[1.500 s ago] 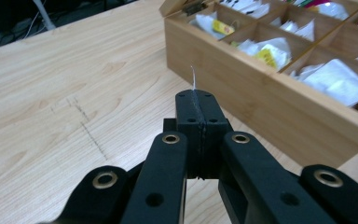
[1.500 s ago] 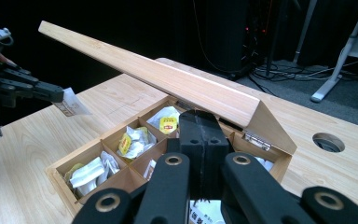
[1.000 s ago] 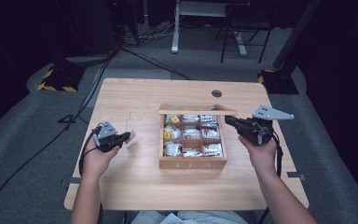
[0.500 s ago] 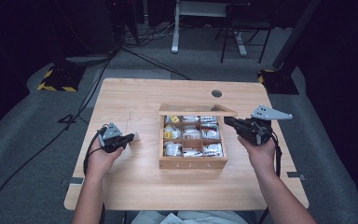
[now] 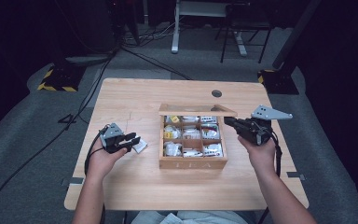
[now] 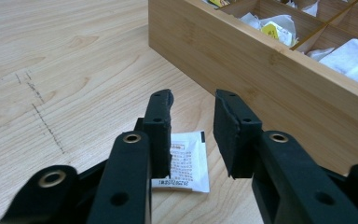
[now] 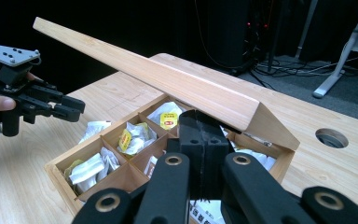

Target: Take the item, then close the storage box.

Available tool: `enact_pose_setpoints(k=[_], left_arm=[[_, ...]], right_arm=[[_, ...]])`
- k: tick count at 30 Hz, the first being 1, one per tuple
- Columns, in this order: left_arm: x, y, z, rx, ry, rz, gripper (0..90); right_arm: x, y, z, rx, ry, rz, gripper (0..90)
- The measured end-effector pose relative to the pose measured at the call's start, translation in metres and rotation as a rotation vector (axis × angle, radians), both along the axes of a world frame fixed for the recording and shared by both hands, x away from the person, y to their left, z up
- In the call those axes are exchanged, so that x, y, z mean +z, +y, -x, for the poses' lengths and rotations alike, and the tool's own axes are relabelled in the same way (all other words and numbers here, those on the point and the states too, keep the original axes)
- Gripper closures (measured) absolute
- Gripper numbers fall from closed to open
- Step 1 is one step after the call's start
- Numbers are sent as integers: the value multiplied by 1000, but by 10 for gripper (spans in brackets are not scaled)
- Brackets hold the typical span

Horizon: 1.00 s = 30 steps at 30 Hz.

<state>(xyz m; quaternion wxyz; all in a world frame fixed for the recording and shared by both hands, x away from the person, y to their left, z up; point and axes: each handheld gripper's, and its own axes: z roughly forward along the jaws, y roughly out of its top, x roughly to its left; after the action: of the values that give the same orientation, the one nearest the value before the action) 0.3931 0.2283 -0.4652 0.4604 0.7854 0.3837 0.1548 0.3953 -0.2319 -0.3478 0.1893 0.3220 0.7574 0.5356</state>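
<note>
Pale wood desk (image 5: 135,182) carrying a wooden tea box (image 5: 192,162) with its lid (image 5: 197,110) raised at the far side. The box is divided into compartments, each holding white tea bags (image 5: 191,134), some with yellow tags.

Left tool (image 5: 131,141), high view: held in the person's left hand (image 5: 100,161) to the left of the box, low over the desk. Its jaws are spread apart and grip nothing. A white sachet (image 5: 140,146) lies flat on the desk just beyond the jaw tips, between the tool and the box's left wall and apart from that wall. In the left gripper view the sachet (image 6: 186,161) lies on the desk beneath the gap of the jaws, partly covered by the left jaw; small print shows on its face, too fine to read.

Right tool (image 5: 228,122), high view: held in the right hand (image 5: 262,154) at the right edge of the box, pointing toward the near corner of the lid. In the right gripper view its jaws are pressed together, with nothing visible between them; the tips stand over the box's compartments, just under the lid's (image 7: 168,84) lower edge. Whether they touch the lid cannot be told.
</note>
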Motion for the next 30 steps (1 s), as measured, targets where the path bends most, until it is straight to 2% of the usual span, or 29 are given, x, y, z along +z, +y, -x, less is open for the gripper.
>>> enact_pose_setpoints(k=[5,10,21,30], left_arm=[[5,5,7,17,-18,-23,605],[4,10,14,43,-14,-28,554],[-3,24,26,69,26,-54,490],[-11,33,28,82,61,-120,428]], right_arm=[[0,0,0,2,4,1,899],[1,-2,0,4,12,-4,898],[1,-4,1,20,39,1,898],[3,-5,4,40,55,17,898]])
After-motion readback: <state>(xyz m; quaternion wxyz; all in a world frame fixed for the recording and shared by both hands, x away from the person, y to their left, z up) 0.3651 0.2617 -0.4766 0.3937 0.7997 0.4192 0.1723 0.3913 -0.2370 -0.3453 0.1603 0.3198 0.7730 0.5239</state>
